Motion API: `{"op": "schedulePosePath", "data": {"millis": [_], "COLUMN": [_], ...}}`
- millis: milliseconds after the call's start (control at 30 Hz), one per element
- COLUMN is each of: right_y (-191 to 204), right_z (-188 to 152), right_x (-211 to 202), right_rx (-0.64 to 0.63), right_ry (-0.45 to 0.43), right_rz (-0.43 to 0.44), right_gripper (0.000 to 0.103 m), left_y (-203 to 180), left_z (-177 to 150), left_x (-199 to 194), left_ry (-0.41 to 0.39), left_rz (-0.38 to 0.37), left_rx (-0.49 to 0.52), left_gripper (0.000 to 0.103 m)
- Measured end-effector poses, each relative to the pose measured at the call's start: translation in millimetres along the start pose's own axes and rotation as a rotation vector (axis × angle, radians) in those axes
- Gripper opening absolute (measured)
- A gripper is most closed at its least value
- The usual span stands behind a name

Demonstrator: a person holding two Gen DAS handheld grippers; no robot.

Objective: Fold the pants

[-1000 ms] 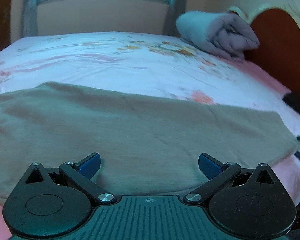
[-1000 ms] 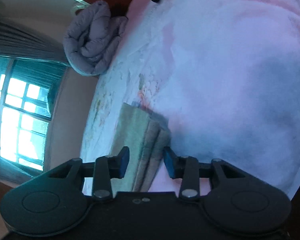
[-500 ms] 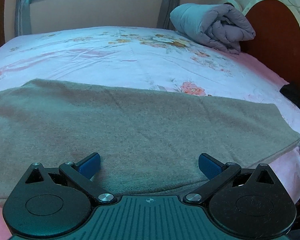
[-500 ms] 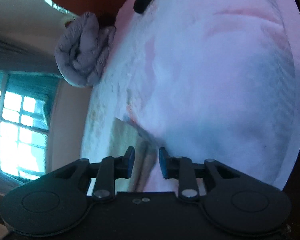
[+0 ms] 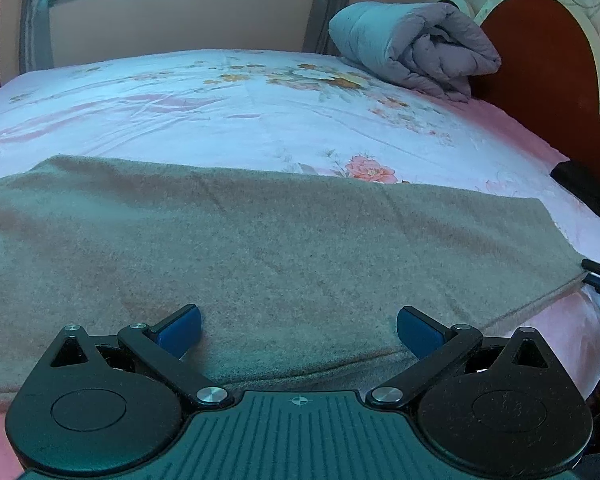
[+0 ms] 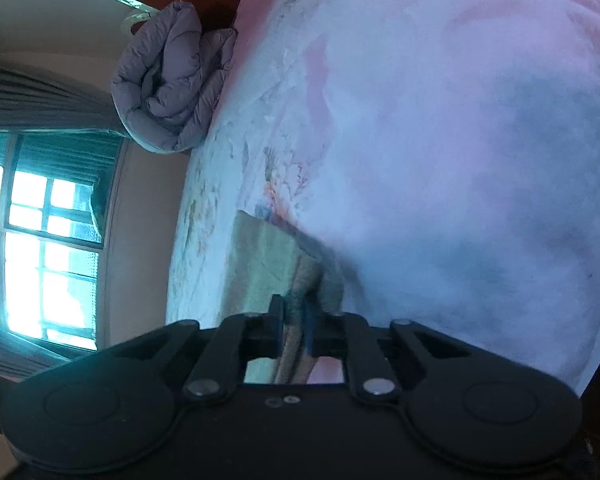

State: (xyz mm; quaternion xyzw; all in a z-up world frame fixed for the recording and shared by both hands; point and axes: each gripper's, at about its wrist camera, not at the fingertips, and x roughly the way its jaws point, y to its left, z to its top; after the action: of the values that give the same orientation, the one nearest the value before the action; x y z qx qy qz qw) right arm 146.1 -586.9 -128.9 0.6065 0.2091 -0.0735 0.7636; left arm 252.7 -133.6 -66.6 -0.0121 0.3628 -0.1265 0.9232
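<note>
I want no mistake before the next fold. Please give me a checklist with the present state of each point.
1. Right tongs closed on the pants edge: ok.
2. All layers caught in that grip: cannot tell.
3. Left tongs open above the pants, holding nothing: ok.
4. Pants lying flat on the bed sheet: ok.
5. Rolled quilt far from the pants: ok.
6. Dark object at the bed edge clear of the fold path: cannot tell.

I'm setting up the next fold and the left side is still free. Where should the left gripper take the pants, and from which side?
The pants lie flat, with a thick folded edge toward the open left gripper. I would pinch that near edge, coming in low from the bed's near side, since flat cloth offers no other lip. The right gripper already clamps the end.
</note>
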Motion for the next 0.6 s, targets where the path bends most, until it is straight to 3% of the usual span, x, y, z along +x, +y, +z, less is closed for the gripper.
{"op": "schedulePosePath", "data": {"millis": [133,200,300,400,533,600], "right_y": [9,9,-8,-3,-1,-4], "right_z": [-3,-1,4,5,4,2], "right_x": [-18,-20,-9,-22,-31,-26], "right_rx": [-0.044,-0.07,-0.01,-0.036,-0.068,-0.056], "right_ry": [-0.039,-0.052,-0.002,-0.043,-0.042,-0.023], "right_rz": [0.043,0.009,-0.007,0.012,0.007,-0.006], "right_gripper": [0.0,0.0,0.0,0.013,0.014,0.015], "left_y": [0,1,-1,-6,-24,-39], "left_z": [1,1,1,3,8,6], "left_x": [-2,-3,-3,-4,5,16], "left_ry": [-0.004,-0.006,-0.005,-0.016,-0.011,0.034], "left_rz": [-0.002,-0.004,-0.007,-0.015,-0.047,-0.033], "left_rx": [-0.006,-0.012,-0.009,-0.007,-0.016,0.033], "left_gripper": [0.103,0.103,0.103,0.103,0.103,0.103]}}
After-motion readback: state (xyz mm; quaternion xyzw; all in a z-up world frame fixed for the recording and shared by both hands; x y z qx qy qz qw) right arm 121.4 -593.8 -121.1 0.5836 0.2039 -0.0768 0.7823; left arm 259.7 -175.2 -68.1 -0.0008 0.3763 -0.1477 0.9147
